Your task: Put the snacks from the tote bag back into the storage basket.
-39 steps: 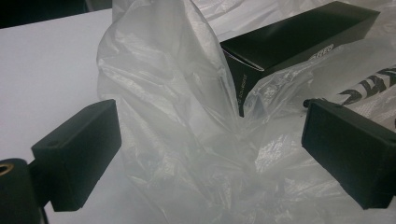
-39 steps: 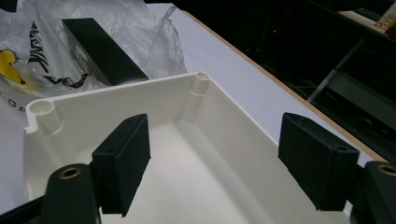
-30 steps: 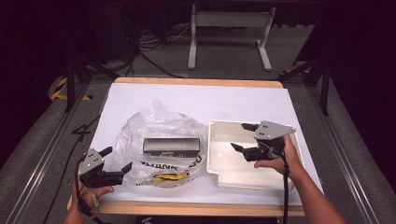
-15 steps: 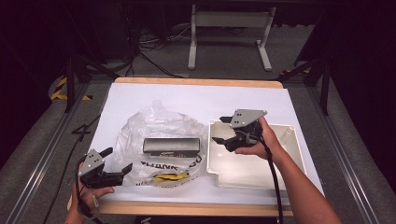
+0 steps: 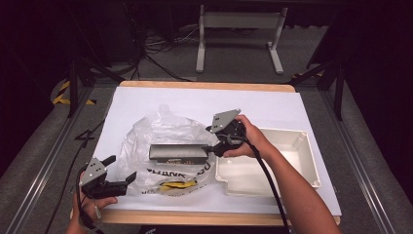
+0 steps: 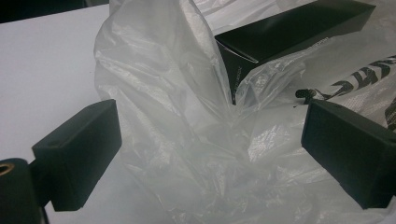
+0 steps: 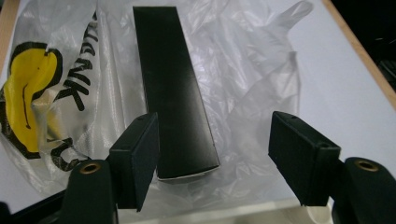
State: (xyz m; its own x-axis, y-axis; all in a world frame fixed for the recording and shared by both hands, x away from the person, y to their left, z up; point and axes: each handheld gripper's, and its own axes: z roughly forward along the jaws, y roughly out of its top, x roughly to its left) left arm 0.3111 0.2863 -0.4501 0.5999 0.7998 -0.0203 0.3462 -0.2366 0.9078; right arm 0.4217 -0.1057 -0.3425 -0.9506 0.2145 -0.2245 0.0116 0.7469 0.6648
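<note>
A white sheet [image 5: 146, 105] covers most of the wooden worktop [image 5: 204, 86], whose bare edge shows along the far side. Beyond it, on the grey floor [image 5: 234, 53], stands a white metal frame [image 5: 239, 29] on two feet. Black cables [image 5: 151, 51] lie tangled on the floor to its left. Yellow-and-black hazard tape [image 5: 62, 92] marks the floor at the left, beside a dark stand leg [image 5: 74, 87].

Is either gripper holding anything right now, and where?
Nothing held. Right gripper open at the black box end; left gripper open around the plastic bag.
</note>
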